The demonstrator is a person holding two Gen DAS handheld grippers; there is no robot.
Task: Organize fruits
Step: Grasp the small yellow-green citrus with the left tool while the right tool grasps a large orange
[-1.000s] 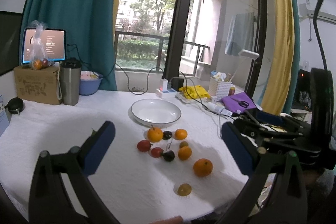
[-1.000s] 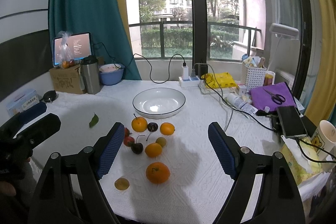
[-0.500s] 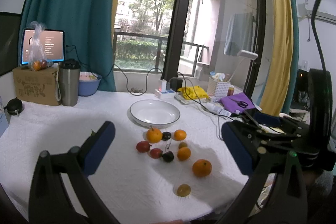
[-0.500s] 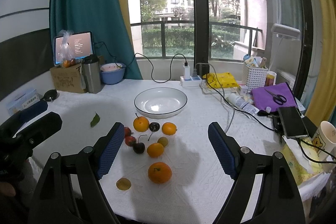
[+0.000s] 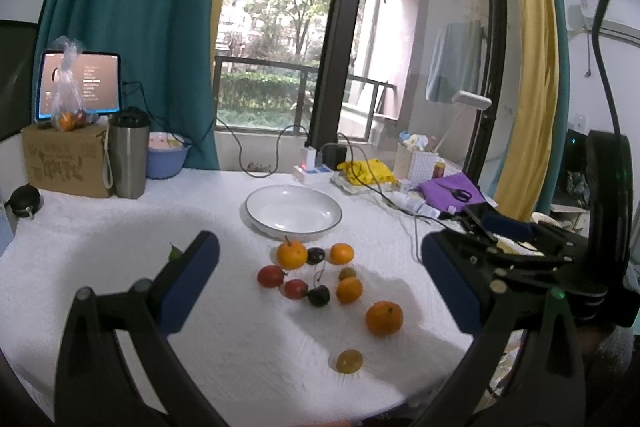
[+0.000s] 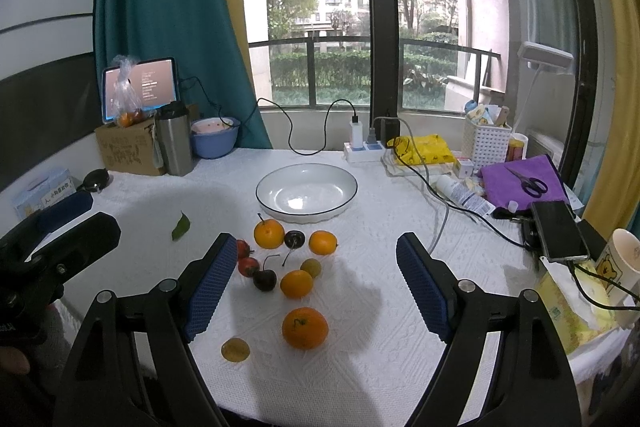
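Note:
A white plate (image 6: 347,183) (image 5: 256,215) with a dark rim sits empty mid-table. In front of it lies a cluster of fruit: several oranges, among them a large one (image 6: 305,327) (image 5: 384,317) nearest me, dark cherries (image 6: 265,279), red fruits (image 5: 271,275) and small yellow-green fruits (image 6: 235,349). My right gripper (image 6: 314,285) hangs open above the cluster, holding nothing. My left gripper (image 5: 320,285) is also open and holds nothing, over the fruit from the left side. The right gripper's body (image 5: 532,267) shows in the left wrist view.
A steel tumbler (image 6: 174,143), a cardboard box (image 6: 128,151) with bagged fruit, a blue bowl (image 6: 214,142) and a tablet stand back left. A power strip, cables, a white basket (image 6: 486,143), purple cloth with scissors, a phone (image 6: 559,231) and a cup crowd the right. A leaf (image 6: 181,227) lies left.
Both grippers have drifted slightly; the fruit and plate sit a touch differently in each view. Both stay open and nothing on the table has moved.

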